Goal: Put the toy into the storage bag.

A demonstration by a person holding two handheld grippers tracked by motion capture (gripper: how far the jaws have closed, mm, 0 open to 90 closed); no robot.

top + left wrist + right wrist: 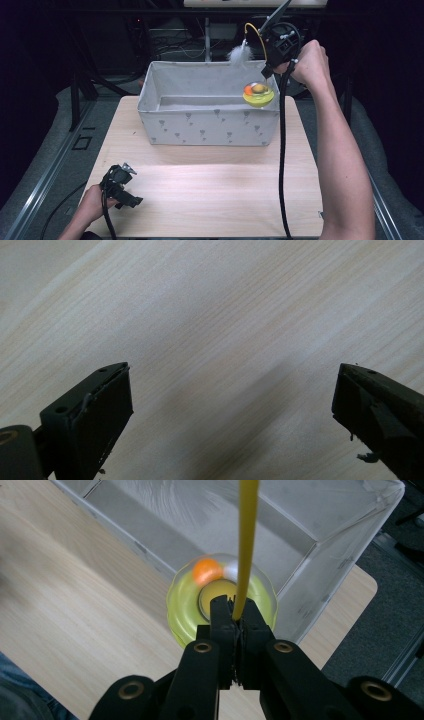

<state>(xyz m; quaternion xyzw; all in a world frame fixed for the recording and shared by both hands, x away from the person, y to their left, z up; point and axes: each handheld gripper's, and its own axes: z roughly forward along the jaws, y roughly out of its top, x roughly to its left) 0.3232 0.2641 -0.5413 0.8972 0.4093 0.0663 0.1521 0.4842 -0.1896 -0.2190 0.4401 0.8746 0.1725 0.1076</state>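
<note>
cat toy dangling over the fabric bin

the right gripper [239, 611] is pinching the yellow wand [247, 540] of a cat toy, jaws pressed tight on it. the toy's yellow-green base [258, 95] is hanging at the bin's right end, just above the rim, a bit blurry, with an orange ball [206, 571] in its clear dome. the white feather [240, 53] is fuzzing out against the dark behind. the grey fabric bin [200, 127] is looking bare inside, as far as i can see. the left gripper [126, 188] is sitting low over the wooden table [210, 195], jaws spread wide, pinching nothing.
</note>
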